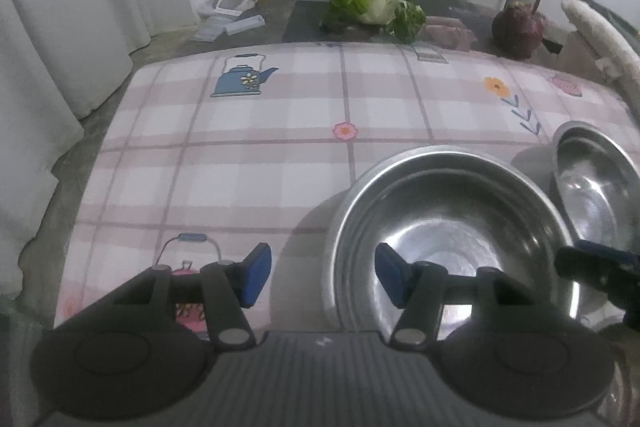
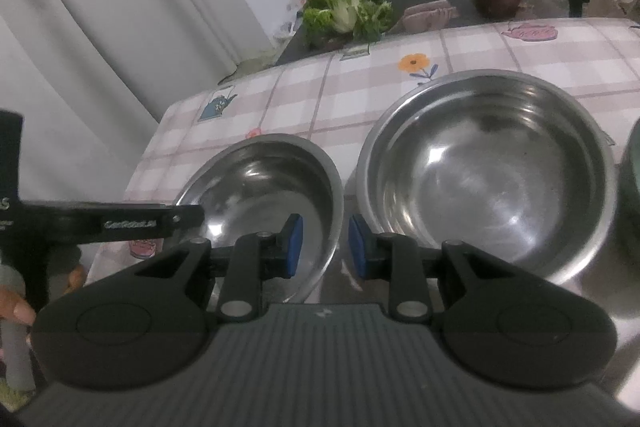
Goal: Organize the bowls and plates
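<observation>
left tongs (image 1: 322,275) stand apart, straddling the near rim of the left bowl (image 1: 452,223) on the table (image 1: 240,147). right tongs (image 2: 325,243) apart astride its right rim, apparently untouched. seat pads squarely before clamping.

Two steel bowls (image 2: 264,187) beyond tongs (image 2: 325,247)

Two glossy steel bowls (image 2: 276,187) (image 2: 488,171) reflect light on a smooth, matt checked tablecloth (image 1: 240,155).
</observation>
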Action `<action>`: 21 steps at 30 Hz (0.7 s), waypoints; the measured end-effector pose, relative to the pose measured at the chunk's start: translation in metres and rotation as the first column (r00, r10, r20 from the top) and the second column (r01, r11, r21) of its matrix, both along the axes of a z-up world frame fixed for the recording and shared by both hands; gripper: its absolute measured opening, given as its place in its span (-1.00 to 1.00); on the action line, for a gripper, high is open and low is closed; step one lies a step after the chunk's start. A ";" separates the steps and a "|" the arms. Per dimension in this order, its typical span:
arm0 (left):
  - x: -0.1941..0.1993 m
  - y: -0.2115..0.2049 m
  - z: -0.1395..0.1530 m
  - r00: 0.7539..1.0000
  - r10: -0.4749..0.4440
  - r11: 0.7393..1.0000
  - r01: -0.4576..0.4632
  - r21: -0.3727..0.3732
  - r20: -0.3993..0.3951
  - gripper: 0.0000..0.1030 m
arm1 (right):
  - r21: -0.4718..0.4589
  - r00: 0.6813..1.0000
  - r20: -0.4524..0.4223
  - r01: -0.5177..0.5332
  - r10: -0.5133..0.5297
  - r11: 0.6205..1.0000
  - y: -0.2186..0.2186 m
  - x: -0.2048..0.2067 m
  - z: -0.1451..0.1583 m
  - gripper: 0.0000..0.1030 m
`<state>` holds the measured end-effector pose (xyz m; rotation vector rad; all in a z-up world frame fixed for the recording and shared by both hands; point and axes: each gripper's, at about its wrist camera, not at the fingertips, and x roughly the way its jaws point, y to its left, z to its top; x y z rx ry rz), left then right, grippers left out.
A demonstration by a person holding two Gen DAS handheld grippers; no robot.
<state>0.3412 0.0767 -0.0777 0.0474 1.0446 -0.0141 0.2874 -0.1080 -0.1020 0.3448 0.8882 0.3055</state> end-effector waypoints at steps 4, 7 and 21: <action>0.005 -0.002 -0.007 1.000 -0.011 1.000 0.011 -0.010 -0.021 0.11 | -0.027 1.000 -0.007 -0.029 0.029 0.999 0.011 0.009 -0.005 -0.51; 0.002 0.000 -0.009 0.999 -0.019 1.000 0.018 -0.024 -0.041 0.06 | -0.025 0.999 -0.001 -0.054 0.054 0.998 0.017 0.011 -0.004 -0.56; -0.008 -0.001 -0.012 0.996 -0.009 0.997 0.016 0.075 -0.086 -0.25 | -0.046 0.996 -0.002 -0.085 0.085 0.995 0.029 0.012 -0.007 -0.69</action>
